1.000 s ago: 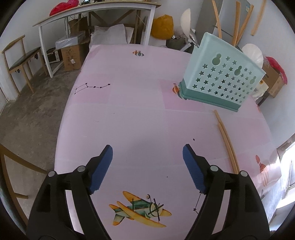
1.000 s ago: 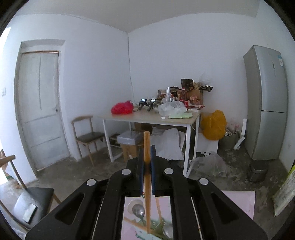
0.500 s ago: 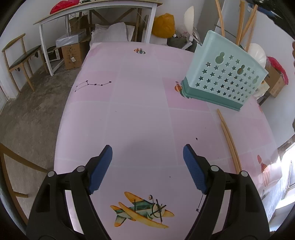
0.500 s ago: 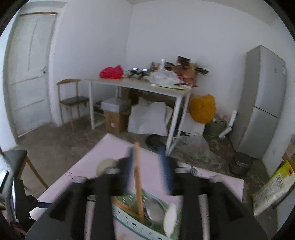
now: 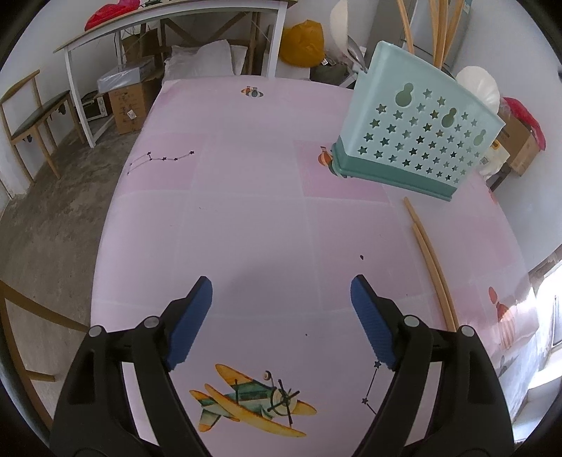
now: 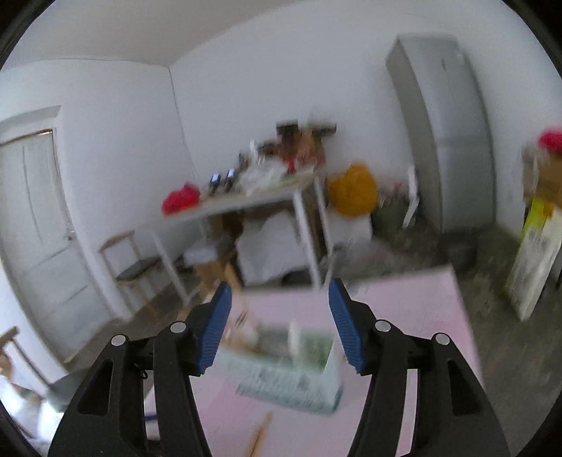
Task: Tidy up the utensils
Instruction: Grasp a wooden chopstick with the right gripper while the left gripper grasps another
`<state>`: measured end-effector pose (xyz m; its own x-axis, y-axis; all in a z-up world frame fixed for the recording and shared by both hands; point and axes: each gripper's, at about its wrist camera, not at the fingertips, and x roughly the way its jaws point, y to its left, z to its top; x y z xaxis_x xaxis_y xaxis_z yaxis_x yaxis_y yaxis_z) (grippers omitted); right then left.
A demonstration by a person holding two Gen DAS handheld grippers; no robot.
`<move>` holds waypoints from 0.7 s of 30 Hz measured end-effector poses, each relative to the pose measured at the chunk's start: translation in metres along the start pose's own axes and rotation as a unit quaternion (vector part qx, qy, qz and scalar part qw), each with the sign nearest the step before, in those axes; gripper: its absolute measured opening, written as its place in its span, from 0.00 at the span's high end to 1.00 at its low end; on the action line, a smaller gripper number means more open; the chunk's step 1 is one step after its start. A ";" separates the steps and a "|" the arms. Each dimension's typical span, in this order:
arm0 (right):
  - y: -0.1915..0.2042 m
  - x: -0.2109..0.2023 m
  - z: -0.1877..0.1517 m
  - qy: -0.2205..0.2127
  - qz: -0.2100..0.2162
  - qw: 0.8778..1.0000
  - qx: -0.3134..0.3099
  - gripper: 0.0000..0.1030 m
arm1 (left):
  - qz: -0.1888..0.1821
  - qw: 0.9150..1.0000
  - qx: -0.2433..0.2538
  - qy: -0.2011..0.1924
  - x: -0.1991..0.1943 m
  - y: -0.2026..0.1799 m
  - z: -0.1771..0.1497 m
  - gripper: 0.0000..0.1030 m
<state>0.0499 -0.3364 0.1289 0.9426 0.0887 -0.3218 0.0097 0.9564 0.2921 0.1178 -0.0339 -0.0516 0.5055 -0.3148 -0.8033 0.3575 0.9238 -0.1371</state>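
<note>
Both tongs wide open, nothing held. Left tongs (image 5: 281, 316) hover low over the pink desk (image 5: 246, 211), blue pads (image 5: 189, 320) spread above a bare patch near the airplane print (image 5: 253, 404). Right tongs (image 6: 279, 327) are up above the desk, pointing out over the caddy (image 6: 288, 372); that view is motion-blurred, so details are soft.

Chopsticks: one pair (image 5: 430, 262) lies flat on the desk, just in front of the caddy (image 5: 414, 133) and right of the left tongs, the sticks side by side and touching along most of their length. More sticks (image 5: 437, 31) stand upright in the caddy, tops poking above its rim. White spoon (image 5: 477, 84) shows behind the caddy's right end; cannot tell whether it sits inside.

Caddy is pale teal with star holes and a darker base, standing on the desk's far right part. From the right wrist, blurred utensils show inside it, and a stick end (image 6: 260, 436) lies on the desk in front.

Background: white table (image 5: 175, 21), chair (image 5: 31, 116), fridge (image 6: 446, 140).
</note>
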 end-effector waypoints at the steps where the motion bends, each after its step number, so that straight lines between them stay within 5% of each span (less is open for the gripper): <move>1: 0.000 0.005 -0.016 0.031 0.005 0.999 0.007 0.45 | 0.001 1.000 0.001 0.000 0.000 0.000 0.000 0.25; 4: 0.002 0.026 -0.065 0.123 0.011 0.992 0.017 0.47 | 0.002 1.000 0.003 0.002 0.000 -0.002 0.000 0.24; 7: 0.008 0.053 -0.132 0.232 0.022 0.971 0.046 0.63 | 0.002 1.000 0.007 0.003 0.000 -0.004 -0.001 0.23; 10: 0.014 0.068 -0.178 0.292 0.018 0.954 0.063 0.74 | -0.001 1.000 0.011 0.005 0.000 -0.008 -0.002 0.23; 13: 0.014 0.076 -0.203 0.324 0.010 0.943 0.073 0.81 | -0.005 1.000 0.021 0.008 0.001 -0.014 -0.002 0.23; 21: 0.017 0.078 -0.217 0.326 -0.002 0.943 0.061 0.87 | -0.015 0.999 0.044 0.011 0.001 -0.029 -0.005 0.23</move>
<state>0.0517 -0.2533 -0.0865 0.5367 0.2754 -0.7976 0.0894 0.9214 0.3783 0.1043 -0.0602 -0.0513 0.4766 -0.3365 -0.8122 0.4402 0.8910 -0.1109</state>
